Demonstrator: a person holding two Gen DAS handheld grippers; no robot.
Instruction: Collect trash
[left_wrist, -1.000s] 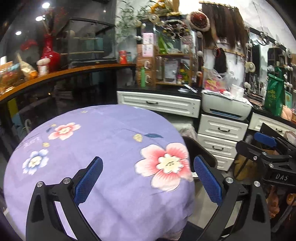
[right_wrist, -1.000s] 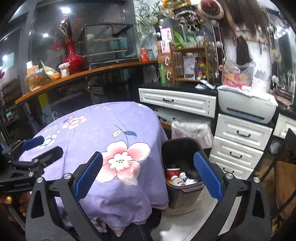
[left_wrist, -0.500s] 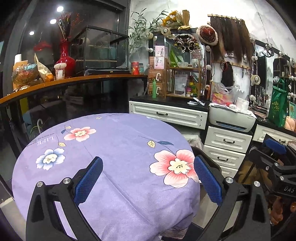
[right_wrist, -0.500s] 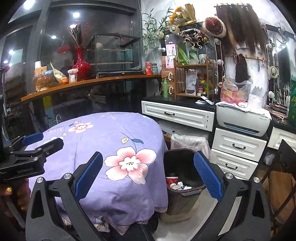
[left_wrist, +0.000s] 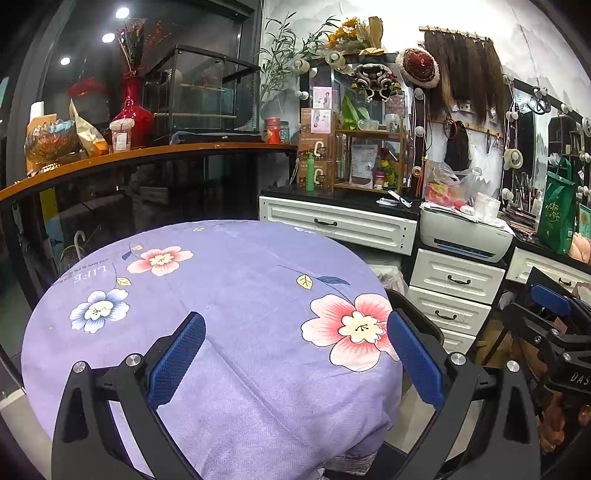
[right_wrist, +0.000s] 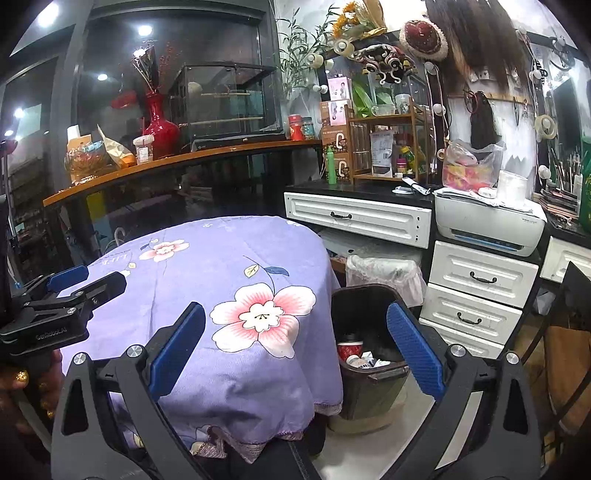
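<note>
1. Now both grippers sit higher and further back from the table than a second ago; the cloth top reads smaller and more of the wall shelves shows in both views.
2. Left gripper: jaws spread wide, nothing between the blue pads, same as in the earlier frames. It hangs over the near edge of the purple flowered cloth.
3. Right gripper: jaws spread wide, empty, unchanged. It points at the table's right edge and the bin.
4. Bin stands on the floor just beside the table, right side, in front of the white drawers. In the left view only its rim peeks past the cloth.
5. Trash lies in the bin's bottom: a red cup plus white scraps, too small to tell apart. Earlier the bin looked closer and the cup larger.
6. The table top shows only cloth.
7. Left gripper also shows at the right view's left edge, with a hand under it; it sits lower in frame than before.
8. Printer is on the counter behind the bin, in the same place.
</note>
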